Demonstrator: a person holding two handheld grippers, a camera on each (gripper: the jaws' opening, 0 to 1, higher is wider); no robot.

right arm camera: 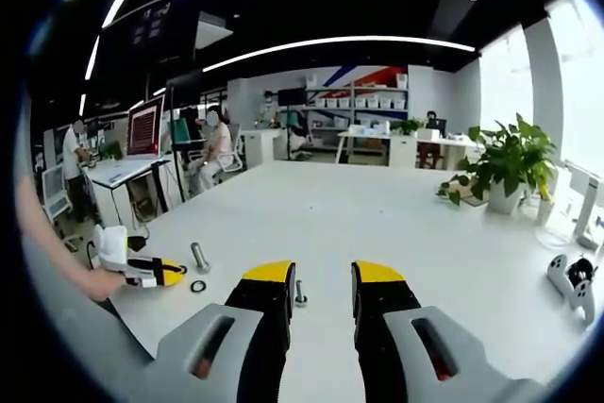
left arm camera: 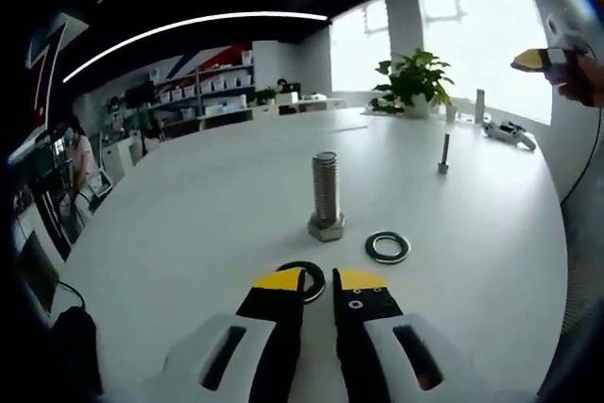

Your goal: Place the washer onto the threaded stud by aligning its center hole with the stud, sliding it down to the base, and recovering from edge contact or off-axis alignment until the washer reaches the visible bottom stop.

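The washer, a flat dark metal ring (left arm camera: 304, 278), lies on the white table (left arm camera: 189, 224) right at my left gripper (left arm camera: 319, 281)'s yellow tips, partly hidden between them. My left jaws stand a little apart with the ring's near edge in the gap. They look unclenched and are not gripping it, though I can't tell whether a tip touches it. I've come in low and flat, I'd say, because a thin ring lying flat gives only its rim to pinch.

Just beyond stands the threaded stud, an upright silver bolt on its hexagonal head (left arm camera: 326, 197), whose top face is the bottom stop. It is bare, so nothing is threaded on yet. A second dark ring (left arm camera: 388, 247) lies beside the hex base, and a slimmer bolt (left arm camera: 444, 154) stands well behind.

My right gripper (right arm camera: 323, 282) is held high and away, jaws parted and empty, keeping clear of the work. From it I see the left gripper (right arm camera: 168, 272) down by the stud (right arm camera: 199, 257).
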